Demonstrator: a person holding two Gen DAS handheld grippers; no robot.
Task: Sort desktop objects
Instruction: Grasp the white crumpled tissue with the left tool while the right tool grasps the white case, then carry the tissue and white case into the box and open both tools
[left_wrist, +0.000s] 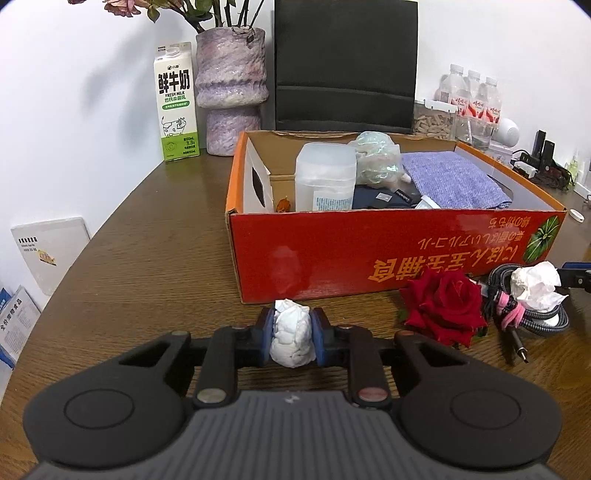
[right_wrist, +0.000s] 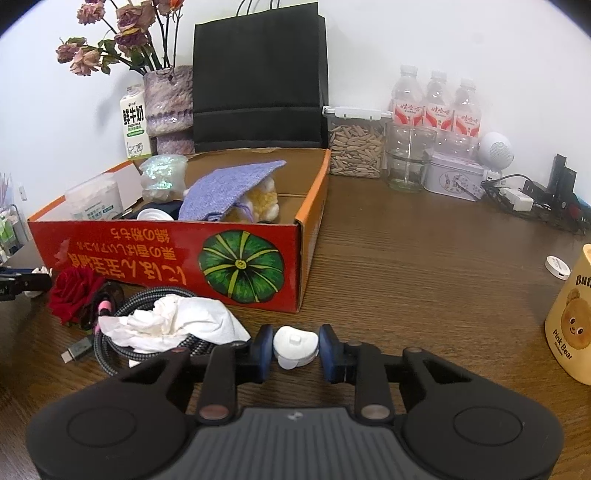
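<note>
Dark brown wooden desk (left_wrist: 155, 258) underneath. Nearest: left gripper (left_wrist: 293, 334), jaws clamped on crumpled white tissue wad (left_wrist: 291, 338); right gripper (right_wrist: 295, 347), jaws closing in on small white plastic cap (right_wrist: 295, 345), left pad touching, right pad apparently just clear. Beyond: red rose (left_wrist: 443, 306), coiled grey braided cable (right_wrist: 147, 332) under loose white tissue (right_wrist: 177, 321). Farther back, red cardboard box (left_wrist: 369, 254) holding sorted items.

Left claw (left_wrist: 293, 338) clamped on white paper wad (left_wrist: 293, 336), before red box (left_wrist: 388, 251).
</note>
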